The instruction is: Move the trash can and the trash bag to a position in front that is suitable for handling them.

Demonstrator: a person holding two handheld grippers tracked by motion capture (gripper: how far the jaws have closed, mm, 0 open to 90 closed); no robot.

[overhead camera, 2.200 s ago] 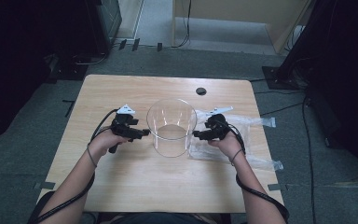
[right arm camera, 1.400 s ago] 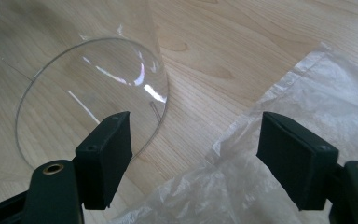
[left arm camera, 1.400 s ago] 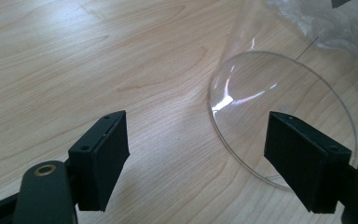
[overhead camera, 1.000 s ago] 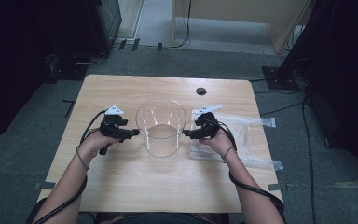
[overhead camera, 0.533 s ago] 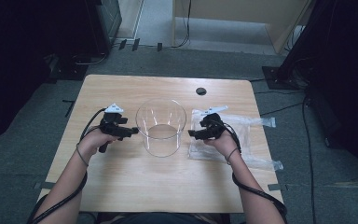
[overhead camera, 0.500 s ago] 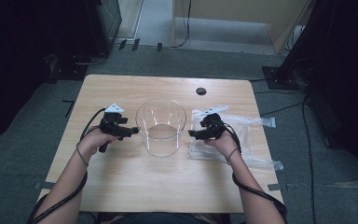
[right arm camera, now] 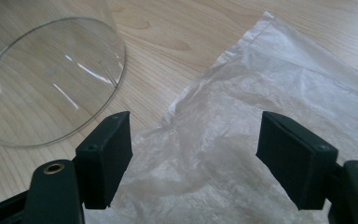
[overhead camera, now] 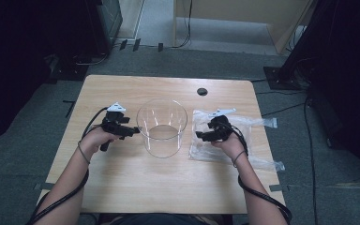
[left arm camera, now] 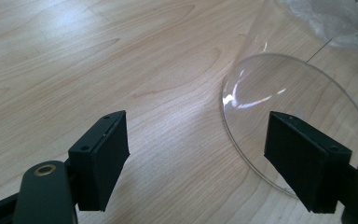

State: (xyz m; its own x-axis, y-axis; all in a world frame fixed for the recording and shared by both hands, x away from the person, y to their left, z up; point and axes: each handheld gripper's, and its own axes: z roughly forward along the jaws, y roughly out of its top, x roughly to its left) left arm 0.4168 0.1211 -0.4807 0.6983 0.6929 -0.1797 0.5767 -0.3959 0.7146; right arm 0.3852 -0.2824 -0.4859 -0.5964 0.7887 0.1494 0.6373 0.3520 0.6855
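A clear round container point(overhead camera: 161, 127) stands upright in the middle of the wooden table point(overhead camera: 136, 187). To its left my left gripper point(overhead camera: 132, 132) is open and apart from the container's wall, with its jaws pointing at it. In the left gripper view the container's clear base point(left arm camera: 298, 116) lies ahead of the gripper point(left arm camera: 200, 163), toward the right jaw. On the container's right my right gripper point(overhead camera: 200, 136) is open above a clear plastic bag point(overhead camera: 229, 138) lying flat. The right gripper view shows the gripper point(right arm camera: 193, 156), the bag point(right arm camera: 261, 135) between its jaws and the container point(right arm camera: 46, 79) at the left.
A black round hole point(overhead camera: 202, 91) sits near the table's far edge. Cables trail from both grippers along the forearms. A dark stand base point(overhead camera: 281, 77) and cables lie on the grey floor beyond the table's right corner.
Both grippers have let go of the container and drawn apart from it, the left one leftward, the right one rightward over the bag. The container shifted slightly left and now stands still.
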